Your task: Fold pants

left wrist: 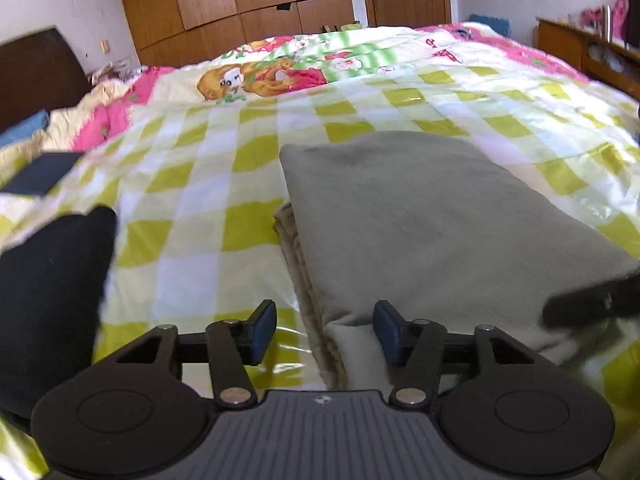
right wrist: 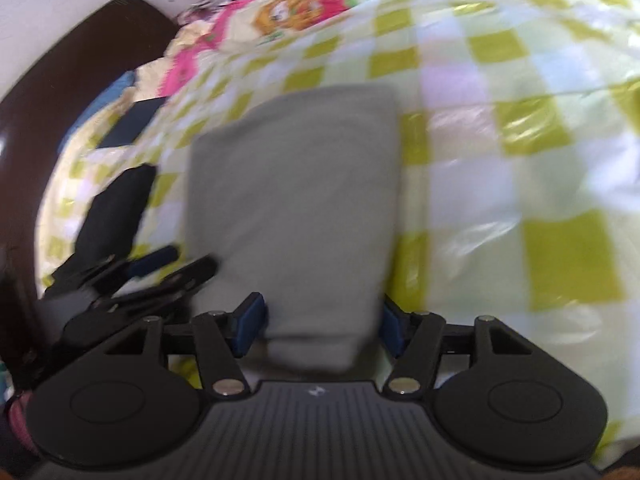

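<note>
Grey pants [left wrist: 420,224] lie folded into a thick stacked rectangle on the checked bedspread [left wrist: 208,184]. My left gripper [left wrist: 325,330] is open at the stack's near left corner, jaws apart over the layered edge, holding nothing. In the right wrist view the pants [right wrist: 292,200] run straight ahead. My right gripper [right wrist: 320,326] is open with its blue pads either side of the stack's near end, cloth between them. The left gripper also shows in the right wrist view [right wrist: 172,264] at the stack's left edge. The right gripper's black tip shows in the left wrist view [left wrist: 592,300], blurred.
A black garment [left wrist: 52,292] lies left of the pants on the bed. A dark flat object [left wrist: 40,176] rests near the pillows. A dark headboard [right wrist: 60,72] stands at the left, wooden wardrobes [left wrist: 240,0] and a door behind, a wooden shelf [left wrist: 588,48] at the right.
</note>
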Tool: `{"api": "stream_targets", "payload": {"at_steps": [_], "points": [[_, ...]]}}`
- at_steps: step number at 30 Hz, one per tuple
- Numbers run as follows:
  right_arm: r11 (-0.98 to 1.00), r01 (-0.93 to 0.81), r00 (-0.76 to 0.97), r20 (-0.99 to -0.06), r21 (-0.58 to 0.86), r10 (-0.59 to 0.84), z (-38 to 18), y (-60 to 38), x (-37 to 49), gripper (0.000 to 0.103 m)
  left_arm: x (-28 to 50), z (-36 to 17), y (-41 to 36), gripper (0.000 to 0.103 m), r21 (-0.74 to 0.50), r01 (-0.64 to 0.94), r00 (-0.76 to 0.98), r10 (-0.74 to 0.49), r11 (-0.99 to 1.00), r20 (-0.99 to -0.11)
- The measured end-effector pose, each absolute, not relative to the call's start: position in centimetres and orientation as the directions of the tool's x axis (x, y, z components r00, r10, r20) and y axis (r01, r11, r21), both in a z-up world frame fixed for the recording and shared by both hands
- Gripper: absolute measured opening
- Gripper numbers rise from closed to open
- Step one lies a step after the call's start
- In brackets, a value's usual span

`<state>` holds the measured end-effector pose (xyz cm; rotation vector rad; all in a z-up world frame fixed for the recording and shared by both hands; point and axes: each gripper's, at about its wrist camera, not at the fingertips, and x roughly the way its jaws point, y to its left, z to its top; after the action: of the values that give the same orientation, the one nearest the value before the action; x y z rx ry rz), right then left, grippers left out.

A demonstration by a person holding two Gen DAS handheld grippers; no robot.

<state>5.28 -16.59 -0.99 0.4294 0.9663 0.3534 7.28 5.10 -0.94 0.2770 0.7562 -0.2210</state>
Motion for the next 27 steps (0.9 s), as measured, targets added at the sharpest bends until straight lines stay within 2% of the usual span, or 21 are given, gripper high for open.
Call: {"api": "stream_targets", "payload": {"at_steps": [4,9,12,17,22,25,27], "points": [[0.827,-0.097,0.535,-0.672,0.554,0.513,-0.2,-18.3,4.6,0.063,6.9,0.5,4.8,0.069,0.242,0.287,0.733,-0.05,0.927,-0.678],[0.839,-0.011,0.603,-0.665,0.545,0.44,0.0,-22.1,2.6,0.064,7.1,1.1,5.4,0.069,0.255,0.261,0.732,-0.018,0.931,-0.681],[0.876,-0.014,0.609,-0.691,0.481,0.389,0.3,-22.6,1.0,0.064,7.0,1.0,5.2,0.069,0.263,0.266,0.731,-0.016,0.927,-0.683],[0.944,-0.117,0.618,-0.722,0.308,0.312,0.6,-20.1,-0.4,0.064,6.9,0.8,4.9,0.069,0.281,0.272,0.728,-0.006,0.92,-0.685],[0.939,-0.152,0.618,-0.712,0.309,0.334,0.1,-18.6,0.7,0.065,7.5,0.7,5.5,0.069,0.259,0.251,0.714,0.002,0.933,-0.7],[0.937,-0.155,0.629,-0.7,0.314,0.338,0.0,-17.6,1.8,0.065,7.4,0.6,5.1,0.069,0.304,0.262,0.721,0.023,0.916,-0.693],[0.959,-0.149,0.649,-0.709,0.239,0.278,-0.2,-16.8,2.3,0.065,7.3,0.3,5.0,0.069,0.323,0.271,0.723,0.03,0.907,-0.69]]}}
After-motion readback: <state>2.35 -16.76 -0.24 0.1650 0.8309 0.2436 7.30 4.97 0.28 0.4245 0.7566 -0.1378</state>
